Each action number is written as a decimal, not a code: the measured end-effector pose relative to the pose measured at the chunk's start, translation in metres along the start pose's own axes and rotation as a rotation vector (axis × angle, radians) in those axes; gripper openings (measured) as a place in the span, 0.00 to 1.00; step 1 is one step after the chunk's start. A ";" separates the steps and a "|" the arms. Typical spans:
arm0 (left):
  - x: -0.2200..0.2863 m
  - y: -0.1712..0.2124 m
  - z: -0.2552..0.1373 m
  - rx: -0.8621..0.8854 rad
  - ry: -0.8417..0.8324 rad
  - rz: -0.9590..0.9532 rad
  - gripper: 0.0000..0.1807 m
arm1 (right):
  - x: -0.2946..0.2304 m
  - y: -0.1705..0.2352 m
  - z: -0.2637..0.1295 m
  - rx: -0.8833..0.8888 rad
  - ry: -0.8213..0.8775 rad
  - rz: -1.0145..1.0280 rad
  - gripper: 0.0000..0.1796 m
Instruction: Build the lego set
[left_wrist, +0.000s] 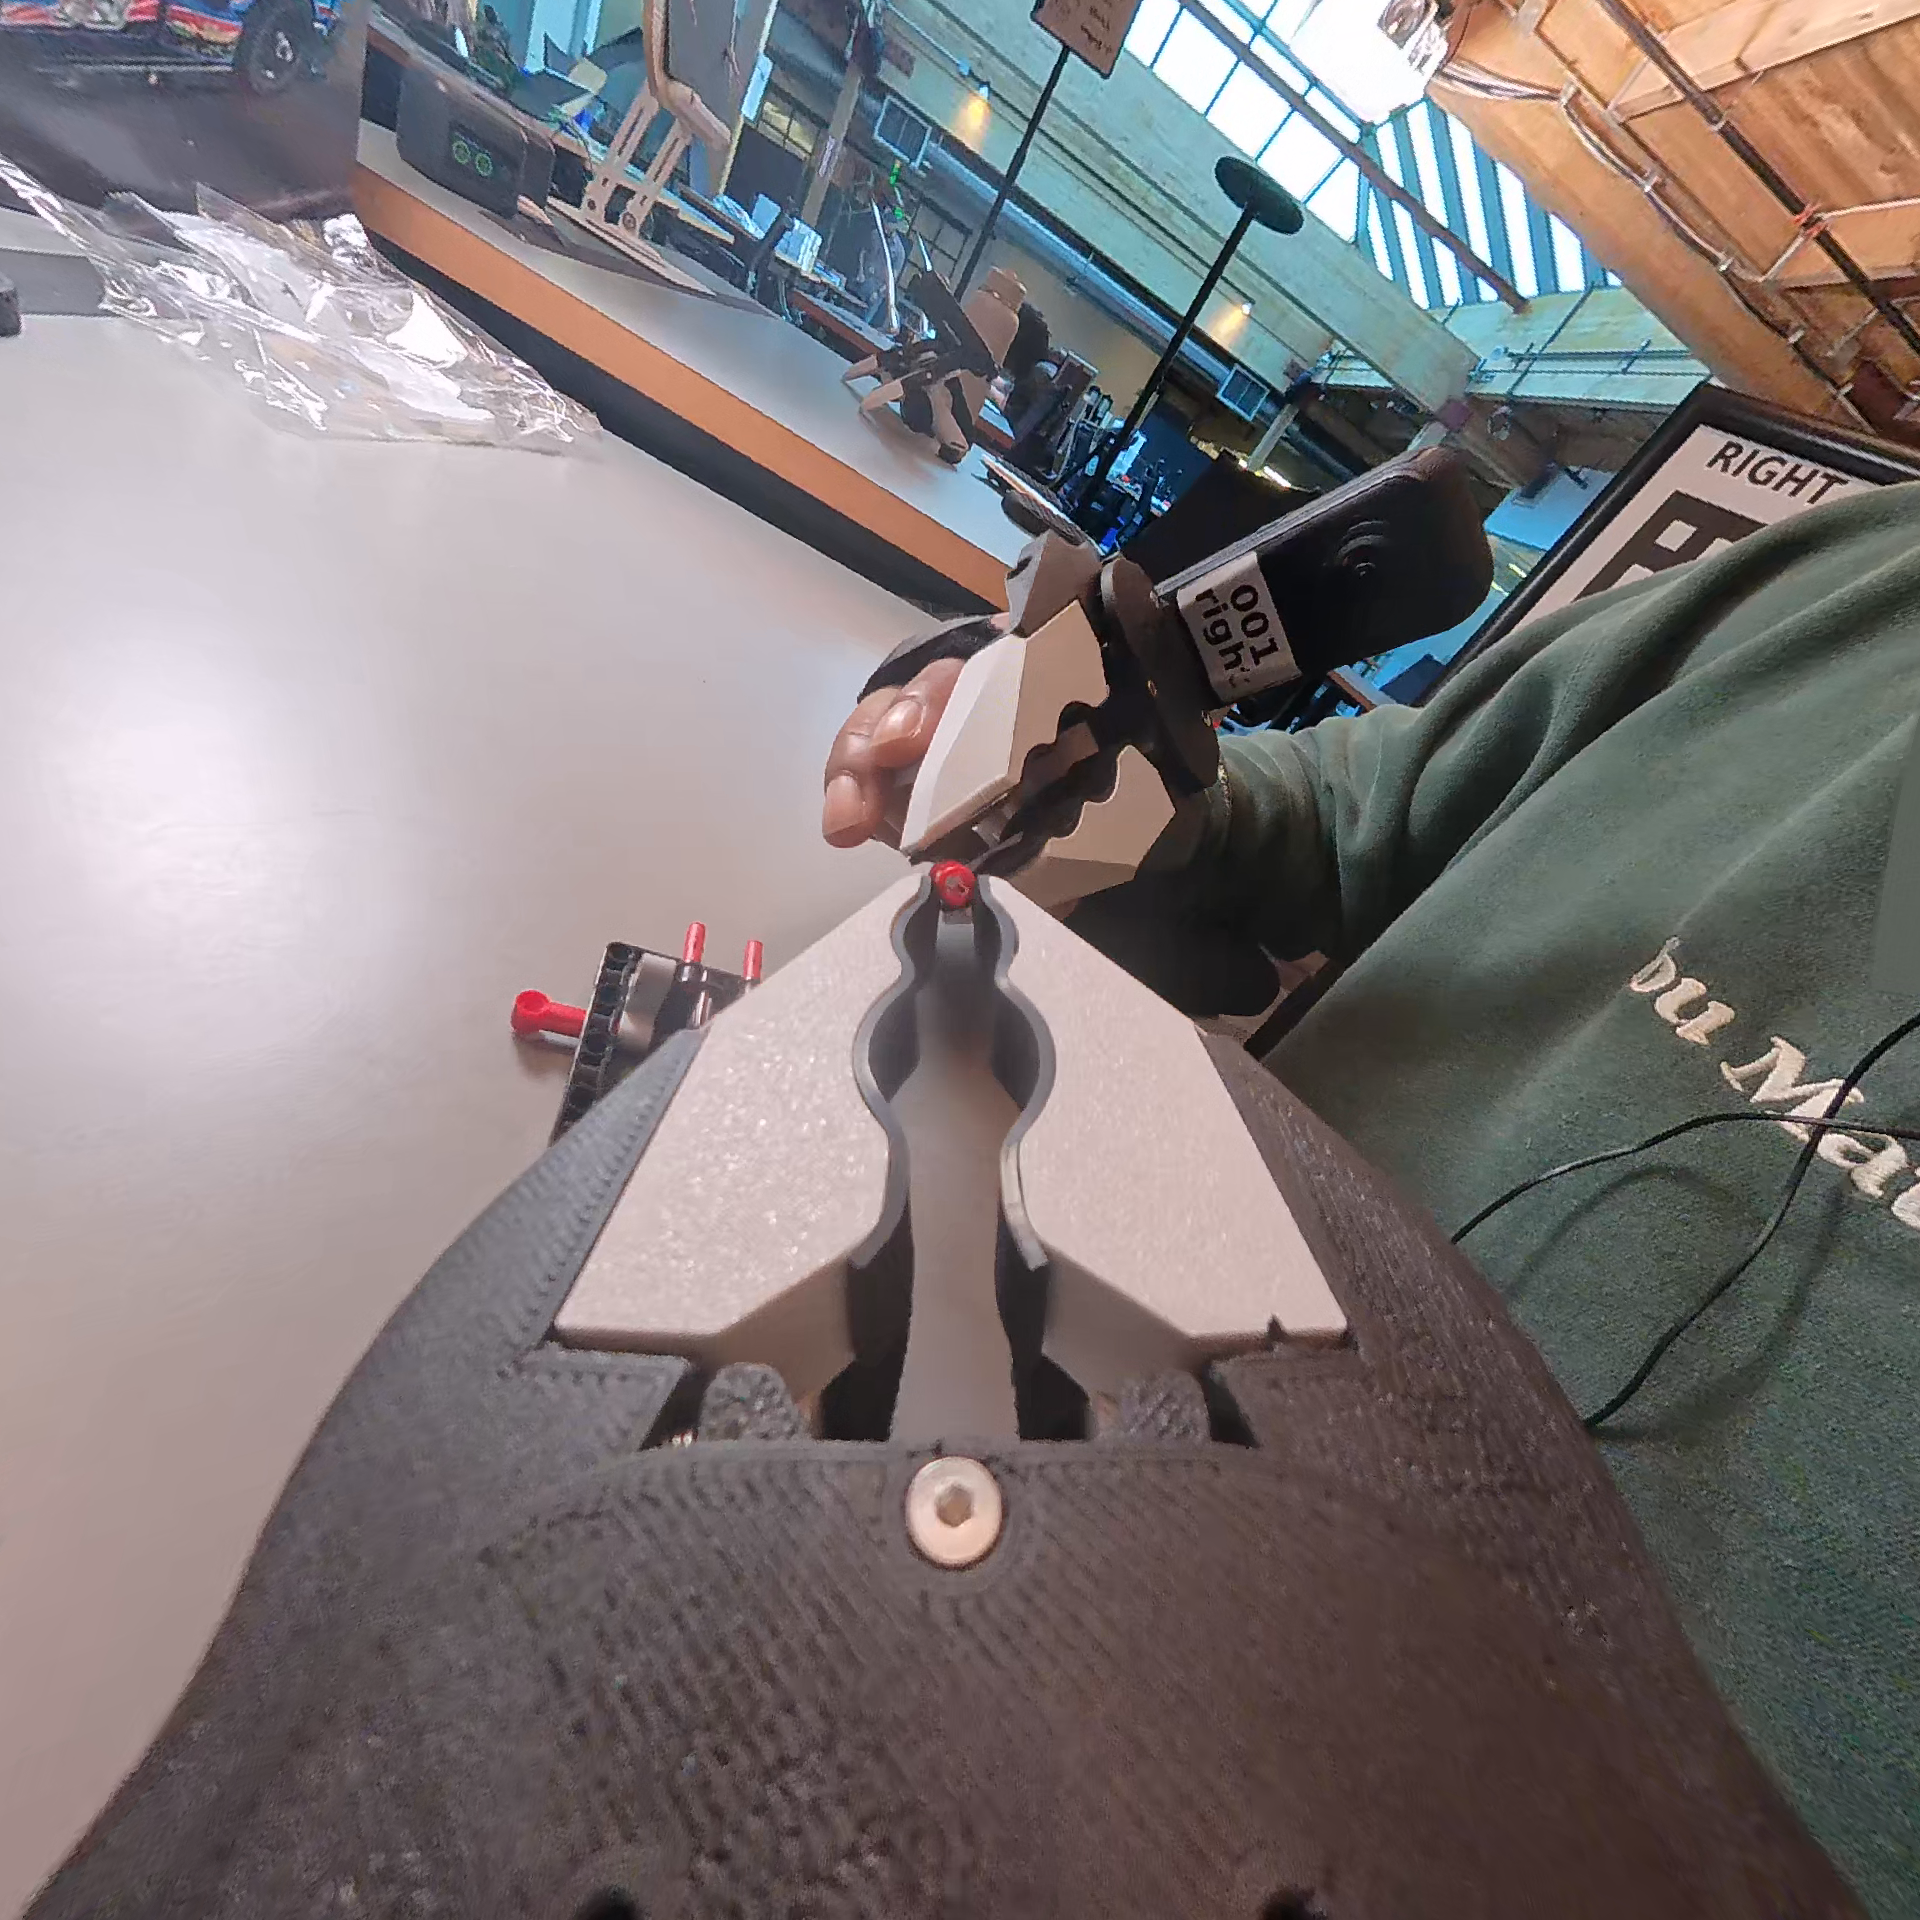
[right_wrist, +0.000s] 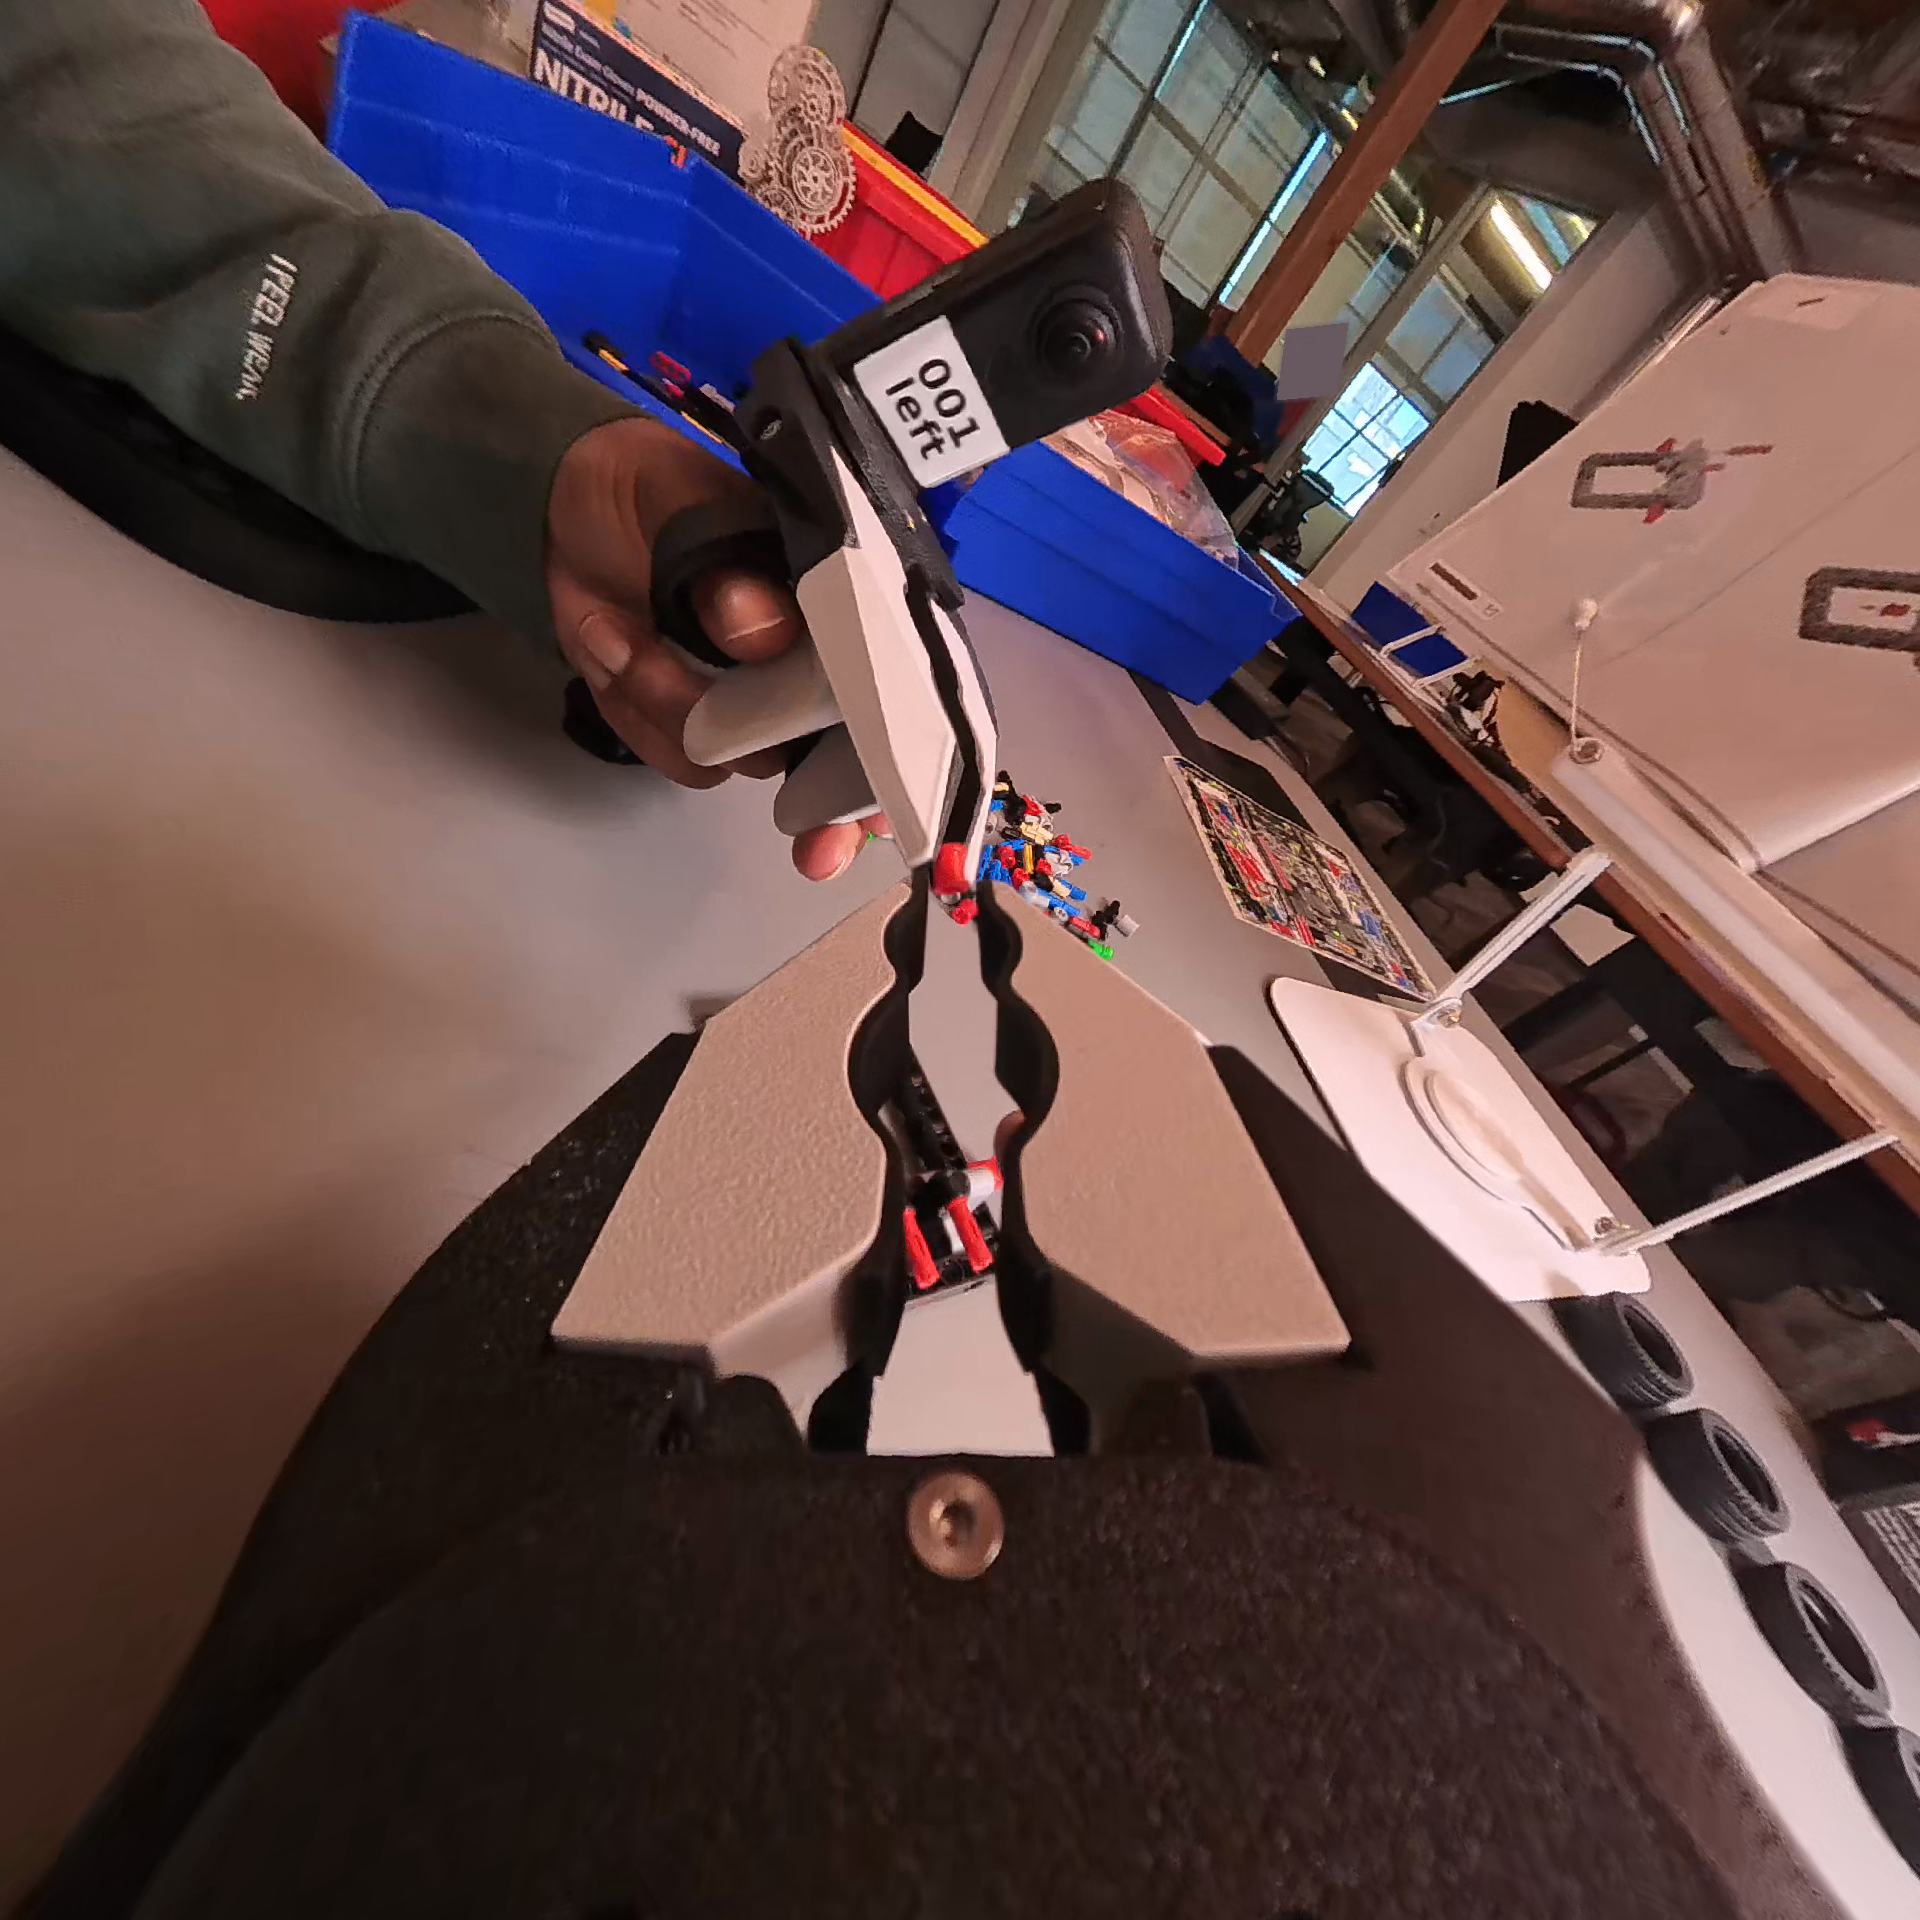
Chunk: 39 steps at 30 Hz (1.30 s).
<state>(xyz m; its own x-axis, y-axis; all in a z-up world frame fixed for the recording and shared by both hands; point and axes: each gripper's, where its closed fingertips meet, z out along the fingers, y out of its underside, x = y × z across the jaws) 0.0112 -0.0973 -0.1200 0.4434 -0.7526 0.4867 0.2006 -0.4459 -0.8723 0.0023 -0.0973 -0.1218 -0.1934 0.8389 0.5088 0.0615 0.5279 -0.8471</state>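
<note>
Item 1, left gripper (left_wrist: 951, 896): fingers clenched at their tips on a small red lego pin (left_wrist: 950, 883), held above the surface (left_wrist: 312, 831). In the left wrist view the pin shows end-on, its long axis running roughly along the fingers and out toward the right gripper (left_wrist: 961, 854). In the right wrist view the same pin (right_wrist: 951, 878) juts from the left gripper's tips (right_wrist: 948, 883), pointing down and toward the camera.

Item 2, right gripper (right_wrist: 951, 920): fingers narrowly parted, grasping nothing; their tips sit just beside the pin, contact cannot be told.

Item 3, lego assembly (left_wrist: 644, 1013): black beam frame with a grey part, lying flat on the surface below both grippers. Two short red pins stand out of its far edge; a red piece with a ring end sticks out sideways to the left. Seen between the right fingers as well (right_wrist: 945, 1216).

Item 4, loose lego pieces (right_wrist: 1049, 868): mixed colours, heaped on the surface beyond the grippers.

Item 5, sticker sheet (right_wrist: 1288, 873): flat, right of the heap.

Item 6, black tyres (right_wrist: 1714, 1475): in a row at the right edge.

Item 7, clear plastic bags (left_wrist: 301, 322): crumpled, far left.
</note>
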 end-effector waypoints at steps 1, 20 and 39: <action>0.001 0.001 0.001 -0.006 0.004 -0.002 0.03 | -0.001 -0.001 0.000 0.003 0.000 -0.007 0.05; 0.015 -0.005 -0.003 -0.057 -0.133 0.446 0.10 | -0.009 -0.018 -0.012 0.148 -0.480 0.911 0.02; 0.029 0.016 0.003 -0.171 -0.119 0.665 0.03 | -0.030 -0.016 -0.014 0.090 -0.706 1.166 0.02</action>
<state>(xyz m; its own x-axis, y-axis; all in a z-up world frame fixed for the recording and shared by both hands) 0.0299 -0.1248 -0.1204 0.5189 -0.8387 -0.1650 -0.2828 0.0138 -0.9591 0.0209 -0.1289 -0.1218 -0.5295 0.5275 -0.6644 0.4733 -0.4662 -0.7474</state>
